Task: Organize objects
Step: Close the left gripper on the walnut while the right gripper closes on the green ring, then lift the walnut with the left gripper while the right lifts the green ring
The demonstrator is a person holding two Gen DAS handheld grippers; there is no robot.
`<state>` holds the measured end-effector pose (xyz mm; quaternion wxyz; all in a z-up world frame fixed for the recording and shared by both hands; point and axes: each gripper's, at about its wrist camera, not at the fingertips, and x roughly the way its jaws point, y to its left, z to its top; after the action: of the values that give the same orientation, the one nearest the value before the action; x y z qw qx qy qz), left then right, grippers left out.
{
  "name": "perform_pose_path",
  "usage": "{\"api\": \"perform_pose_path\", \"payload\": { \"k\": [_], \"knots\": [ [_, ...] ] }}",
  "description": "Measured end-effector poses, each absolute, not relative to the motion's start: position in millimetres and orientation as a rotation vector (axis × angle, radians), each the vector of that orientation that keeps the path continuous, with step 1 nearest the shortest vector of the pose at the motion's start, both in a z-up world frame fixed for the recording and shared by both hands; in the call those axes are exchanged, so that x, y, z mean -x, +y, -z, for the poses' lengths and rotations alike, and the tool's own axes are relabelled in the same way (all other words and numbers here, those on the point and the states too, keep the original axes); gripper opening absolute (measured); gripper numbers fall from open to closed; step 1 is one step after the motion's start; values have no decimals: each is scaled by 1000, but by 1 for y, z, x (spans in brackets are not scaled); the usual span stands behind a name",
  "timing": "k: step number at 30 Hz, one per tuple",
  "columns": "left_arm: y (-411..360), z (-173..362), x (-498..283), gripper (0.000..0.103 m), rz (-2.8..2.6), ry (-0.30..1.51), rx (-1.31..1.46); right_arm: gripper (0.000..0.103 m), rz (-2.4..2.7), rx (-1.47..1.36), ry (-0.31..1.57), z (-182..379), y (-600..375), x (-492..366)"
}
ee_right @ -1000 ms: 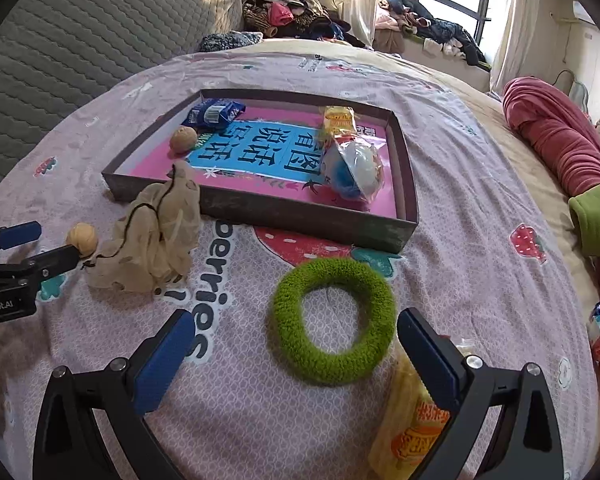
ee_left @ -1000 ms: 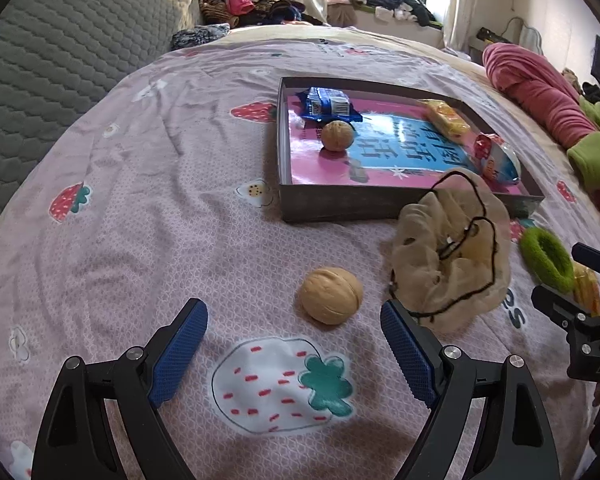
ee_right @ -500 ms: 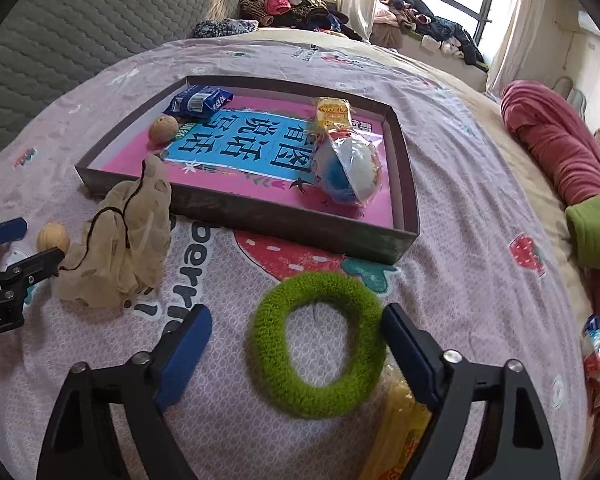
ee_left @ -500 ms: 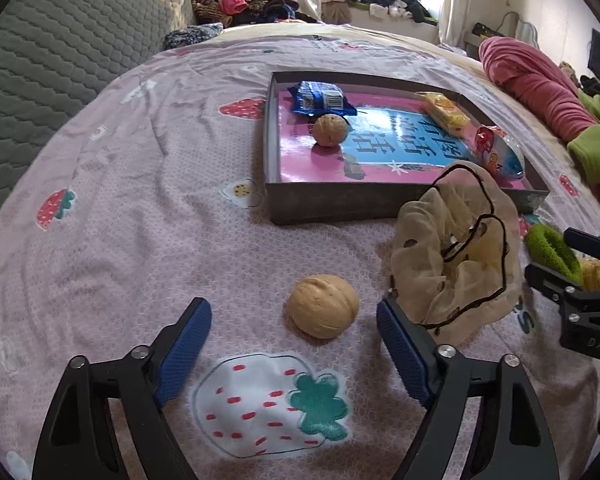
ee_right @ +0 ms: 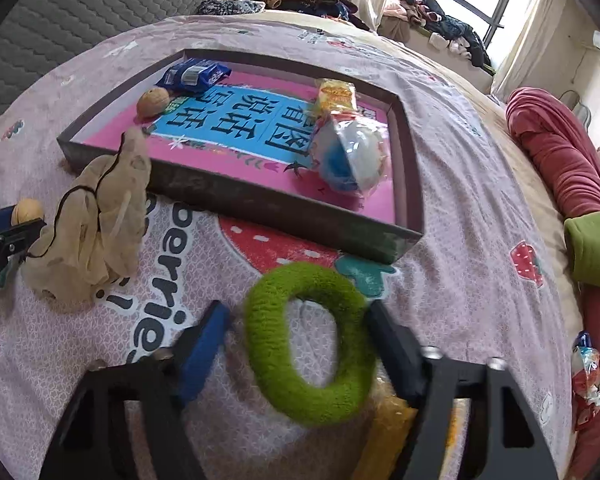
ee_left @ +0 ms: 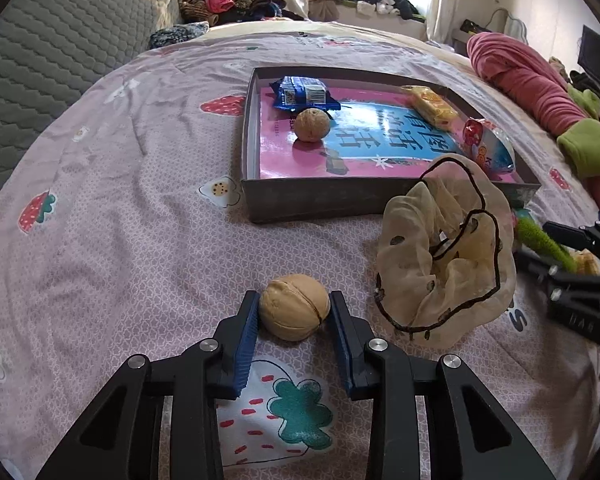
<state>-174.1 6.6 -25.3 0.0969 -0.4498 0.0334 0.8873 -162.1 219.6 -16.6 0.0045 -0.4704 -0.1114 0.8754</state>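
My left gripper (ee_left: 294,312) is shut on a walnut (ee_left: 294,312) that rests on the pink bedspread. A beige scrunchie (ee_left: 446,248) lies just right of it, in front of the dark tray (ee_left: 320,200). My right gripper (ee_right: 298,332) has its blue pads around a green scrunchie (ee_right: 308,344) on the bedspread; the left pad stands slightly apart from it and the right one touches it. A yellow packet (ee_right: 384,432) lies under the right finger. The tray (ee_right: 284,212) holds a second walnut (ee_right: 153,100), a blue packet (ee_right: 194,74), a yellow packet and a plastic-wrapped ball (ee_right: 350,156).
A grey quilted headboard (ee_left: 60,36) rises at the left. Pink and green bedding (ee_right: 560,152) lies at the right, with a wrapped snack (ee_right: 588,372) beside it. Clothes are piled by the window at the back.
Both grippers moved forward and closed in. The left one went from wide open to shut on the walnut. The right one narrowed around the green scrunchie.
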Motion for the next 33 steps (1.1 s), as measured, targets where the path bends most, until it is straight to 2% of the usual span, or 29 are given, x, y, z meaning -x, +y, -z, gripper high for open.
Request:
{"api": "perform_pose_path", "payload": {
  "k": [2, 3, 5, 6, 16, 33],
  "knots": [
    [8, 26, 174, 35, -2627, 116, 1331, 41, -2766, 1481, -329, 14, 223, 161],
    [8, 25, 173, 35, -2630, 119, 1327, 37, -2776, 1480, -311, 13, 225, 160],
    [9, 26, 173, 35, -2632, 126, 1328, 21, -2790, 1491, -270, 11, 230, 161],
    [9, 26, 173, 35, -2634, 126, 1327, 19, -2802, 1512, -226, 12, 233, 161],
    [6, 25, 173, 35, -2625, 86, 1332, 14, -2898, 1547, -4, 6, 244, 151],
    [13, 9, 158, 35, -2621, 91, 1306, 14, -3042, 1490, 54, -33, 218, 101]
  ]
}}
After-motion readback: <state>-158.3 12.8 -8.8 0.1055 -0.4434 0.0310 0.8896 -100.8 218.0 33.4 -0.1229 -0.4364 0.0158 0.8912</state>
